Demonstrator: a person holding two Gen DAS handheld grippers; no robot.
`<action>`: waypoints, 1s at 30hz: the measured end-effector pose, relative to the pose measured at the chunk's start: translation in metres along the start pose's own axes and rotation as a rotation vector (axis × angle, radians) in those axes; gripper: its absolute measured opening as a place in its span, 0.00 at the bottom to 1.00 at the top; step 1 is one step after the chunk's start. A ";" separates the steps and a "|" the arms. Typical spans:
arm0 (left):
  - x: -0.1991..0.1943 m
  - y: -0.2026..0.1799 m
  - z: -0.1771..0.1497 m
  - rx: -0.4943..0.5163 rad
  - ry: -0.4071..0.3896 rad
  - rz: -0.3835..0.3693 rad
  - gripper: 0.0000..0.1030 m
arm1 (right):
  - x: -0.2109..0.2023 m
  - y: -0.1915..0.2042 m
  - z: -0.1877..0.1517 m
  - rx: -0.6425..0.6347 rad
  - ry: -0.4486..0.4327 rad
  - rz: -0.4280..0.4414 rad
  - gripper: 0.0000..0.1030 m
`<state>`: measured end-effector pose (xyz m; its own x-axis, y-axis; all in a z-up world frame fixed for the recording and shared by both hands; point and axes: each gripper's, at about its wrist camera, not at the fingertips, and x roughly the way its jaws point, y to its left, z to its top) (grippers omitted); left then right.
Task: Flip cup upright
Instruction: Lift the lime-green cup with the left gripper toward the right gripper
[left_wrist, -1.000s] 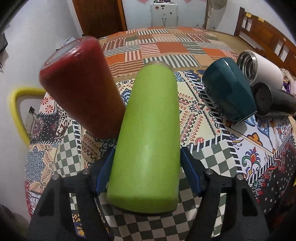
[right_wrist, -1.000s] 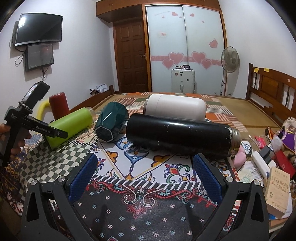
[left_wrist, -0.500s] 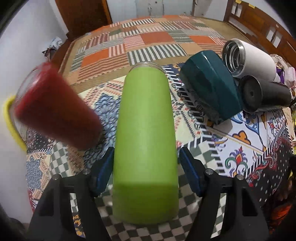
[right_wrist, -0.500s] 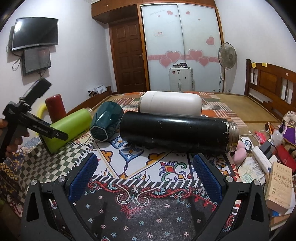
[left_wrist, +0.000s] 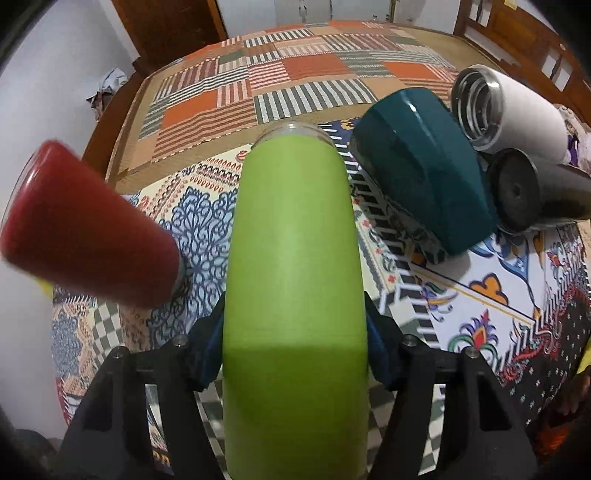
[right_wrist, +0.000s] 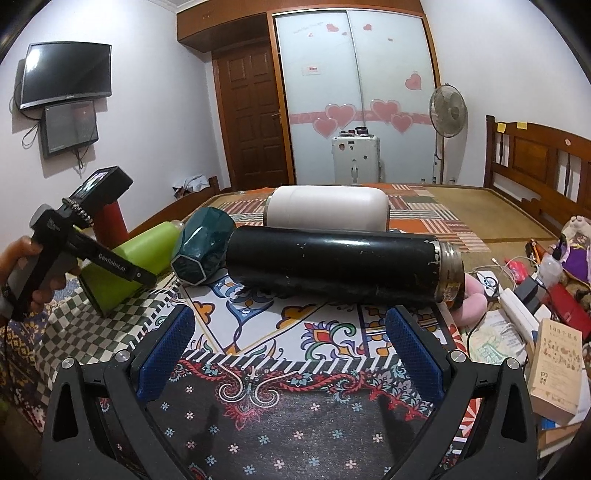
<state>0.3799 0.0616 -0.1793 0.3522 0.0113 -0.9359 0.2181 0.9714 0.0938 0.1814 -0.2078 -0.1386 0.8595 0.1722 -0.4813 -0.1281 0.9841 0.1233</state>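
Note:
My left gripper (left_wrist: 294, 350) is shut on the green cup (left_wrist: 291, 280), which is tilted with its mouth pointing away and its base raised off the patterned cloth; it also shows in the right wrist view (right_wrist: 129, 258). A red cup (left_wrist: 81, 229) stands upright to its left. A teal cup (left_wrist: 424, 170), a white flask (left_wrist: 517, 110) and a black flask (left_wrist: 543, 188) lie on their sides to the right. My right gripper (right_wrist: 291, 354) is open and empty, just in front of the black flask (right_wrist: 340, 266).
A patterned cloth (right_wrist: 295, 406) covers the table. Books, cables and small clutter (right_wrist: 535, 314) sit at the table's right edge. A striped mat (left_wrist: 280, 74) lies beyond the table. A fan (right_wrist: 447, 110) stands near the back wall.
My left gripper has tilted the green cup's base upward and lifted it; the view now looks more steeply down. The right gripper has edged closer to the black flask.

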 end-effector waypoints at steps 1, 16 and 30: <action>-0.003 0.000 -0.005 -0.008 0.000 -0.007 0.62 | -0.001 -0.001 0.000 0.002 -0.001 0.001 1.00; -0.070 -0.033 -0.068 -0.007 -0.100 -0.043 0.62 | -0.048 0.002 0.008 -0.007 -0.066 -0.010 1.00; -0.078 -0.106 -0.101 0.131 -0.080 -0.138 0.62 | -0.081 -0.004 0.006 -0.006 -0.110 -0.044 1.00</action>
<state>0.2378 -0.0186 -0.1507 0.3813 -0.1436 -0.9132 0.3836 0.9234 0.0150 0.1150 -0.2261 -0.0945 0.9134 0.1230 -0.3882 -0.0915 0.9909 0.0986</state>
